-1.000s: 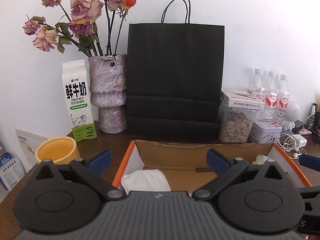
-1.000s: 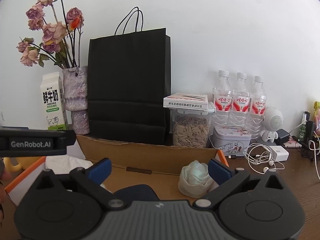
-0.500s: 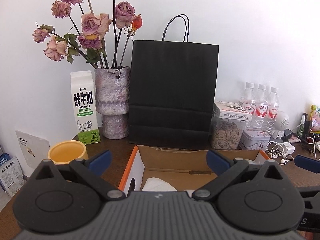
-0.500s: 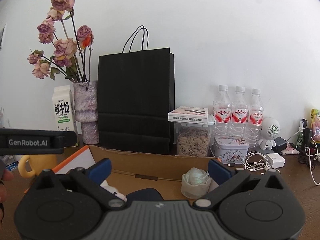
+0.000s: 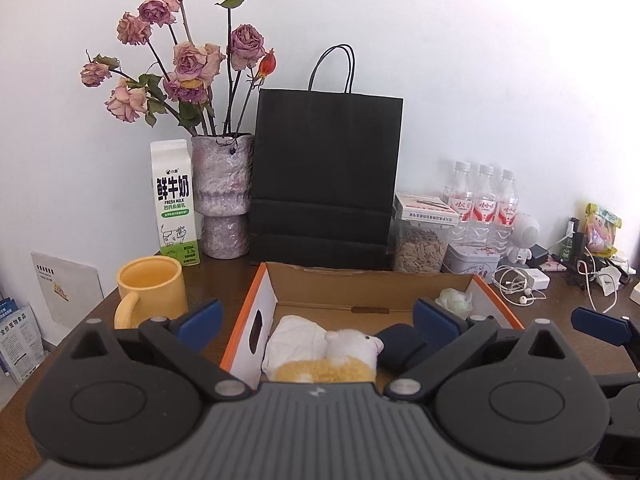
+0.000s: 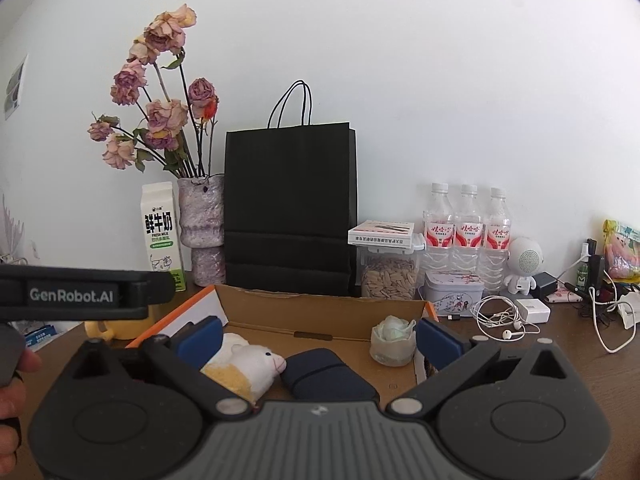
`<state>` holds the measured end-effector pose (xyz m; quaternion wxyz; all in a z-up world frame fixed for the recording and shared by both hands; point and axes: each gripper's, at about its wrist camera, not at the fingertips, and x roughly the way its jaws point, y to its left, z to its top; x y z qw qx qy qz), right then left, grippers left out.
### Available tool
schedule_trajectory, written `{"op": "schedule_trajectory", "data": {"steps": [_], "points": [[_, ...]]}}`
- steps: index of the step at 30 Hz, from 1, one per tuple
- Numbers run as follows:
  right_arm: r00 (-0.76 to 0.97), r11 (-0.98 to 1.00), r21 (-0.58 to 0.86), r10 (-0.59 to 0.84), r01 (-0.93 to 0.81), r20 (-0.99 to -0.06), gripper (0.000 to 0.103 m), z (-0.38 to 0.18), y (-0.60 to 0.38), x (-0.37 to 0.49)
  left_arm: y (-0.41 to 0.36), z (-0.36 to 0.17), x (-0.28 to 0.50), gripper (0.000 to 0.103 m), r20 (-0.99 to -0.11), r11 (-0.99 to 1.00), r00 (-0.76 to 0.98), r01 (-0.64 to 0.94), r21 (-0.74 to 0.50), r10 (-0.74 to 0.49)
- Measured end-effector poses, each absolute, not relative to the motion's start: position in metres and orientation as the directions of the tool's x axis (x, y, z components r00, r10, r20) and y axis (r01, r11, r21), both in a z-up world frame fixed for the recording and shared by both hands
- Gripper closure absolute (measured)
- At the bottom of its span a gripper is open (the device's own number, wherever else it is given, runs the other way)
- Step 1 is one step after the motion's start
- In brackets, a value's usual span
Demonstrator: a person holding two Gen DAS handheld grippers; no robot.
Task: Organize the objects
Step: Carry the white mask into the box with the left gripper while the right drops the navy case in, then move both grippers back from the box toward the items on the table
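A shallow cardboard box (image 5: 362,282) with orange outer edges and a white side wall sits open on the dark wooden table (image 5: 224,280), in front of a black paper bag (image 5: 326,176). Inside it lie a plush lamb (image 5: 344,354) with a white head and yellowish body, a white cloth (image 5: 294,338) at the left end, a dark blue pouch (image 6: 324,374) with a strap across it, and a pale green-and-white flower-shaped piece (image 6: 392,338) in the far right corner. The left gripper (image 5: 316,322) hangs above the near edge of the box with its blue-padded jaws spread wide and nothing between them. The right gripper (image 6: 318,336) is likewise wide apart and empty. A yellow mug (image 5: 150,292) stands just left of the box, a milk carton (image 5: 174,204) and a vase of dried roses (image 5: 222,196) behind it.
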<state>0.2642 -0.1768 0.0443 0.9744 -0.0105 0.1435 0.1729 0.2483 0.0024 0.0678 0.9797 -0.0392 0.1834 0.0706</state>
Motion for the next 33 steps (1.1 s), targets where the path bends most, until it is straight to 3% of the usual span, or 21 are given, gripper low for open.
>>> {"op": "schedule_trajectory", "data": {"steps": [18, 33], "points": [[0.888, 0.935, 0.058, 0.352, -0.351, -0.297, 0.0, 0.038, -0.211, 0.154, -0.01, 0.063, 0.145, 0.0, -0.385, 0.986, 0.913, -0.162, -0.04, 0.134], [0.855, 0.931, -0.003, 0.335, -0.366, -0.396, 0.0, -0.004, -0.216, 0.11, 0.005, 0.029, 0.092, 0.0, -0.437, 0.982, 0.888, -0.181, -0.046, 0.143]]}}
